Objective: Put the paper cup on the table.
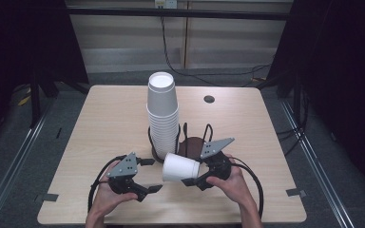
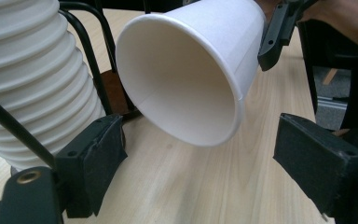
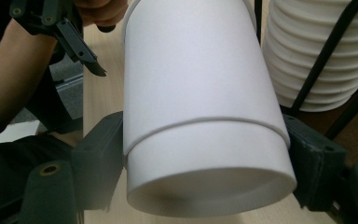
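Observation:
A single white paper cup (image 1: 180,167) lies sideways in the air, its base gripped by my right gripper (image 1: 193,172) and its open mouth facing left. In the right gripper view both black pads (image 3: 100,161) press on the cup's (image 3: 200,107) base end. My left gripper (image 1: 151,175) stands open just left of the cup's mouth, holding nothing. In the left gripper view the cup (image 2: 186,79) hangs above and beyond the left gripper (image 2: 205,158), apart from both jaws. A tall stack of white cups (image 1: 162,114) stands in a black wire holder (image 1: 192,142) just behind both grippers.
The wooden table (image 1: 109,123) has a round dark hole (image 1: 209,99) at the back right. Tape marks sit near the front corners (image 1: 294,192). The wire holder's empty second slot has a brown base. Dark floor and rails surround the table.

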Motion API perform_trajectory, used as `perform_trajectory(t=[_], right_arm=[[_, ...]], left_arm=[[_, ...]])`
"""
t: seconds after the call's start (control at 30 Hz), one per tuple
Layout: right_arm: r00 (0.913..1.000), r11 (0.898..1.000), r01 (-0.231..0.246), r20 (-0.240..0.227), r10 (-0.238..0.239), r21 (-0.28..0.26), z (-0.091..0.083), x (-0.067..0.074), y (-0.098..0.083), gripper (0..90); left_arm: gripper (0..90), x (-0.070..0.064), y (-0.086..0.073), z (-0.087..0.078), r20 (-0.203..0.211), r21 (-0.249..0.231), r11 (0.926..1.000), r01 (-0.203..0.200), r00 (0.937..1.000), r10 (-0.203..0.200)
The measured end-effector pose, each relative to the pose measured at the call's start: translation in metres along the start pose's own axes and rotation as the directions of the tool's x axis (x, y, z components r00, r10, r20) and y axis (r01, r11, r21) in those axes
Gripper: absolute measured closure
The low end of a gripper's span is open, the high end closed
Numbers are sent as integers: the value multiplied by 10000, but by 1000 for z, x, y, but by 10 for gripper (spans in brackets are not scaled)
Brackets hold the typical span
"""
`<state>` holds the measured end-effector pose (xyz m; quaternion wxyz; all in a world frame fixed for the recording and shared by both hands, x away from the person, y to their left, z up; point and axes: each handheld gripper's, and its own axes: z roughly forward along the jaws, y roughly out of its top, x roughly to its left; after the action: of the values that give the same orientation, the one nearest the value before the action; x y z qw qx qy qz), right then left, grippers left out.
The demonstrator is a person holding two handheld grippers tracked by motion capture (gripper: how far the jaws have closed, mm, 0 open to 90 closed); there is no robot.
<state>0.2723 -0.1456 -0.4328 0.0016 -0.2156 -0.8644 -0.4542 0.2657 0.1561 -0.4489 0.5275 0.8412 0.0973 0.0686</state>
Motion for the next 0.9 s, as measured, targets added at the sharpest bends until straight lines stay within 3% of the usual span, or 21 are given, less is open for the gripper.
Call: perform_trajectory(t=[0.3, 0.57, 0.9], right_arm=[[9998, 9986, -118, -151, 111, -514, 3, -1, -7, 227], [9989, 9937, -247, -411, 203, -1093, 5, -1, -11, 228], [9974, 9844, 60, -692, -185, -1756, 10, 2, -12, 228]], left_arm=[[157, -2, -5, 1, -65, -321, 9994, 133, 9999, -136], [157, -4, -6, -1, 81, -970, 9945, 403, 9992, -397], [157, -4, -9, -6, 47, -1428, 9886, 480, 9988, -478]])
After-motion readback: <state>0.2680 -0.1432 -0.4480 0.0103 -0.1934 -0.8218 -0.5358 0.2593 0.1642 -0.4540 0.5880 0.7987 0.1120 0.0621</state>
